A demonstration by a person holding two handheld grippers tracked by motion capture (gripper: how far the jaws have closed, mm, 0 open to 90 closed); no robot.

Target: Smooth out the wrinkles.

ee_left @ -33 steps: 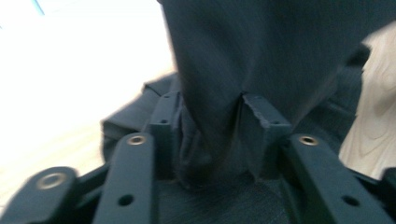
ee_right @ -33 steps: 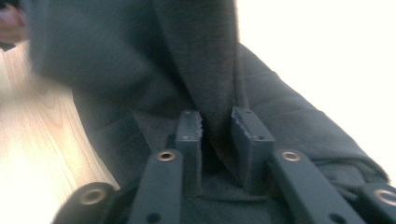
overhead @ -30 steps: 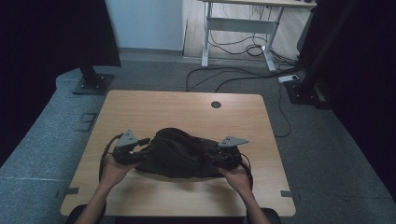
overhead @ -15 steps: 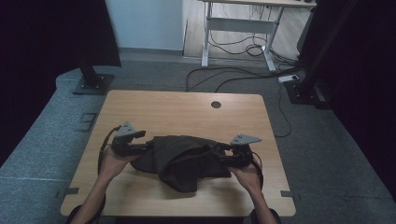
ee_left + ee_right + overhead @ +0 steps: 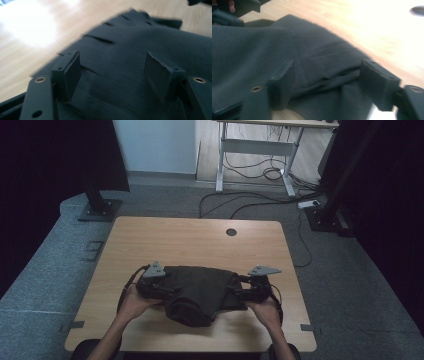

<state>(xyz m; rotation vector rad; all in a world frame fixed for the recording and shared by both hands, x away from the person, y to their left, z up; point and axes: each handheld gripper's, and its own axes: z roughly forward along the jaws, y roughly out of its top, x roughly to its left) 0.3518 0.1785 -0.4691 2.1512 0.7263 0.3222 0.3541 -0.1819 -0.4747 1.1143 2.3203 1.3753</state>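
Note:
A dark cloth garment (image 5: 197,287) lies spread on the wooden table (image 5: 200,242), with a fold hanging toward the front edge. My left gripper (image 5: 167,289) rests at its left end and my right gripper (image 5: 239,292) at its right end, each held by a hand. In the left gripper view the gripper (image 5: 113,73) is open, and the cloth (image 5: 120,42) lies flat under and between its fingers (image 5: 72,71). In the right gripper view the gripper (image 5: 328,83) is also open, over creased cloth (image 5: 262,50) that runs between its fingers (image 5: 378,83).
A round hole (image 5: 231,232) sits in the table's far middle. Beyond the table stand a white-legged desk (image 5: 260,147) with cables (image 5: 250,202) on the floor, a black stand base (image 5: 100,211) at the left and dark curtains on both sides.
The hands drew apart and the bunched garment spread out wider and flatter across the table. The left gripper has since shifted slightly inward over the cloth.

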